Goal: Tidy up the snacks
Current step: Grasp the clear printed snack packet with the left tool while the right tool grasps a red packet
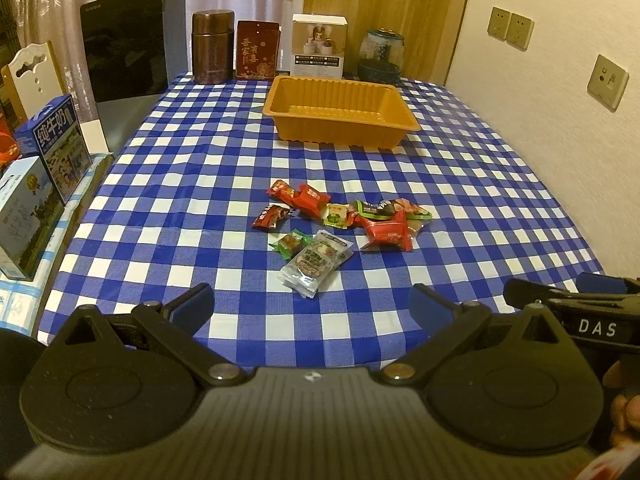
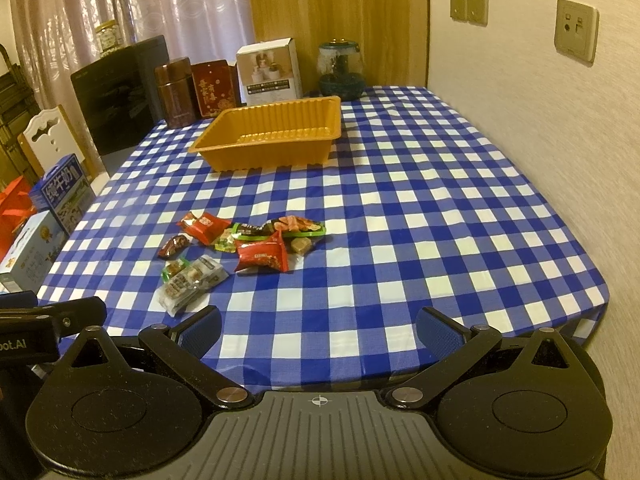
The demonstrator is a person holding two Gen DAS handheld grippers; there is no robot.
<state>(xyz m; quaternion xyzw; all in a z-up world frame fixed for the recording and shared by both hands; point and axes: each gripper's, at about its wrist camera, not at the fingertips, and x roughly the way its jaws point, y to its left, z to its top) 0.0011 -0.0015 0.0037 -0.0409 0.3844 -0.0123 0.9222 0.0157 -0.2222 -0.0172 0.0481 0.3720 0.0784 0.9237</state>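
Hovering over the near edge of the desk [image 1: 460, 184], both my pairs of fingers [image 1: 192, 304] [image 2: 436, 330] spread wide and hold nothing. Roughly nine snack packets [image 1: 316, 262] lie clustered mid-desk, apart from one orange tray [image 1: 340, 120] beyond.

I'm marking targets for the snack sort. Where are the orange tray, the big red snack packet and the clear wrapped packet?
orange tray [image 1: 394, 117]: left wrist view, right rim.
big red snack packet [image 1: 387, 231]: left wrist view, wrapper centre.
clear wrapped packet [image 2: 191, 281]: right wrist view, middle of wrapper.

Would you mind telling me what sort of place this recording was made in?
Most likely a home dining room: a table under a blue checked tablecloth, a white wooden chair beside it, and lace curtains behind.
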